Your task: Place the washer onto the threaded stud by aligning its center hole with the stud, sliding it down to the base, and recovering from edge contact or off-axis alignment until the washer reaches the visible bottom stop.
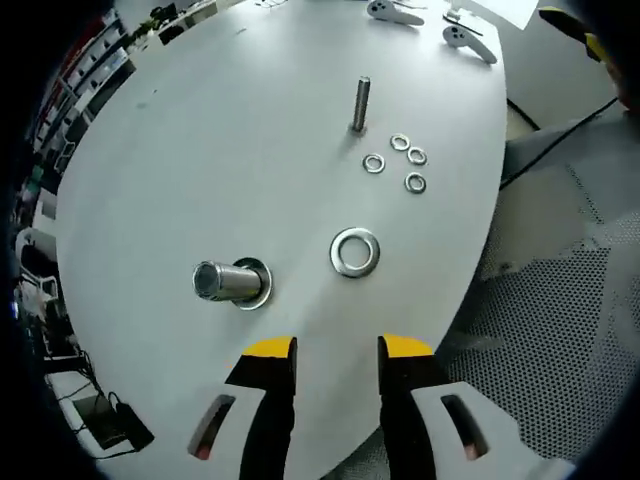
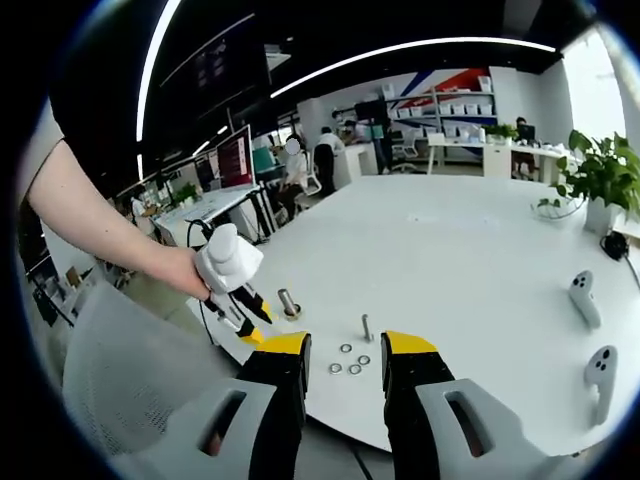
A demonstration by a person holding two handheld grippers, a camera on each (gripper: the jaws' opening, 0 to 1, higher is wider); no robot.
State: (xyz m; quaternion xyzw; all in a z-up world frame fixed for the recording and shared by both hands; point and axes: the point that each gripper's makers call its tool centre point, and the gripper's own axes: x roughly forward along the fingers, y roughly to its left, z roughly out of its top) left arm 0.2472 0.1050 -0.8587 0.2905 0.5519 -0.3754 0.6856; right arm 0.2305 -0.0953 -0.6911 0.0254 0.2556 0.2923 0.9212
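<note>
A thick threaded stud (image 1: 228,282) stands on the white table (image 1: 200,150) with one washer (image 1: 258,287) around its base. A large loose washer (image 1: 355,252) lies flat to its right. My left gripper (image 1: 337,350) is open just short of that washer, nothing between its yellow tips. A thin stud (image 1: 360,104) stands farther off, with several small washers (image 1: 400,160) beside it. In the right gripper view, my right gripper (image 2: 347,345) is open and empty off the table's edge. From there I see the left gripper (image 2: 256,324) in a hand, the thick stud (image 2: 289,302) and the thin stud (image 2: 367,327).
Two white controllers (image 2: 583,298) lie at the table's right side, and show as controllers (image 1: 468,40) at the far edge in the left gripper view. A mesh chair (image 1: 560,320) stands by the near edge. A potted plant (image 2: 600,180) sits at the far right; people stand in the background.
</note>
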